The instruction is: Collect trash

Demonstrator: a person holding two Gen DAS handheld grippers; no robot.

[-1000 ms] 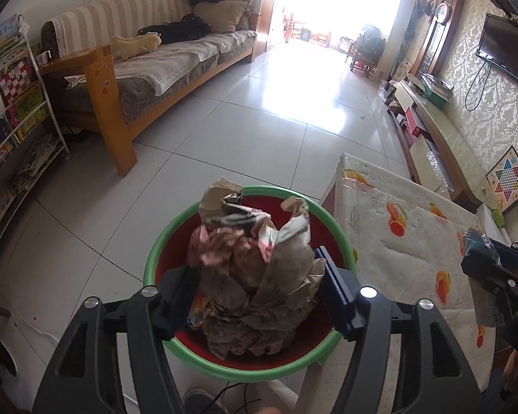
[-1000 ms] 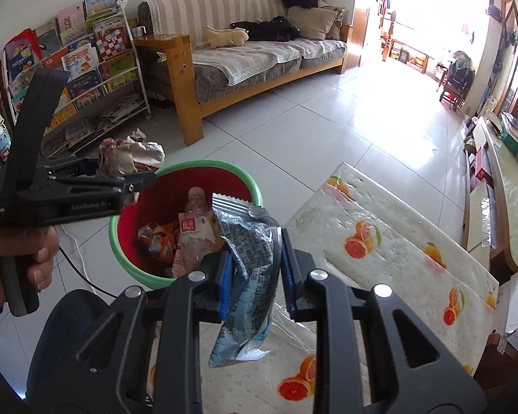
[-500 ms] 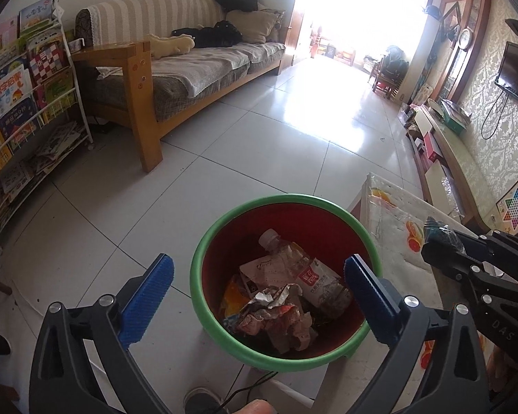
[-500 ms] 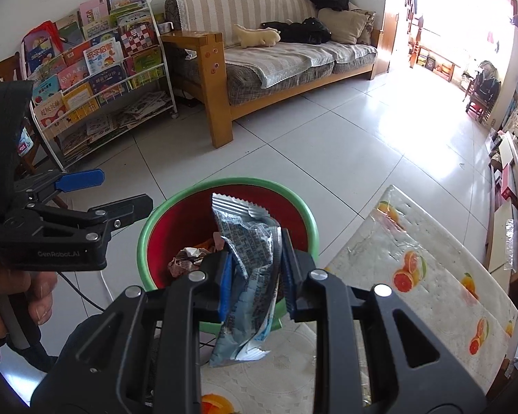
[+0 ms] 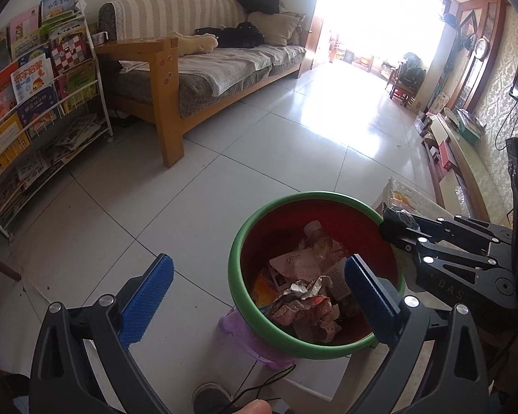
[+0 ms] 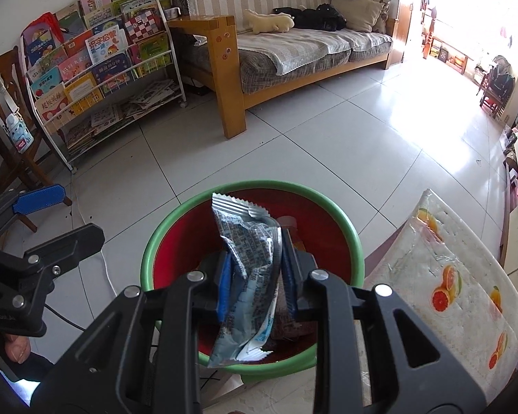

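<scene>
A red bin with a green rim (image 5: 240, 241) (image 6: 176, 222) stands on a purple stool (image 5: 238, 331) beside the table. Inside lie crumpled paper (image 5: 307, 305), a plastic bottle (image 5: 319, 239) and other wrappers. My left gripper (image 5: 259, 298) is wide open and empty, its blue pads (image 5: 148, 296) straddling the bin's near left side. My right gripper (image 6: 255, 276) is shut on a blue-grey snack wrapper (image 6: 248, 252), held above the bin's opening; from the left wrist it shows over the bin's right rim (image 5: 397, 227).
A table with a fruit-print cover (image 6: 459, 276) sits right of the bin. A wooden sofa (image 5: 203, 69) and a book rack (image 5: 34, 103) stand across the tiled floor (image 5: 259, 145). A shoe (image 5: 210, 396) and a black cable lie below the stool.
My left gripper opened and dropped the crumpled paper into the bin, then drew away to the left. My right gripper carried the snack wrapper from the table side to above the bin.
</scene>
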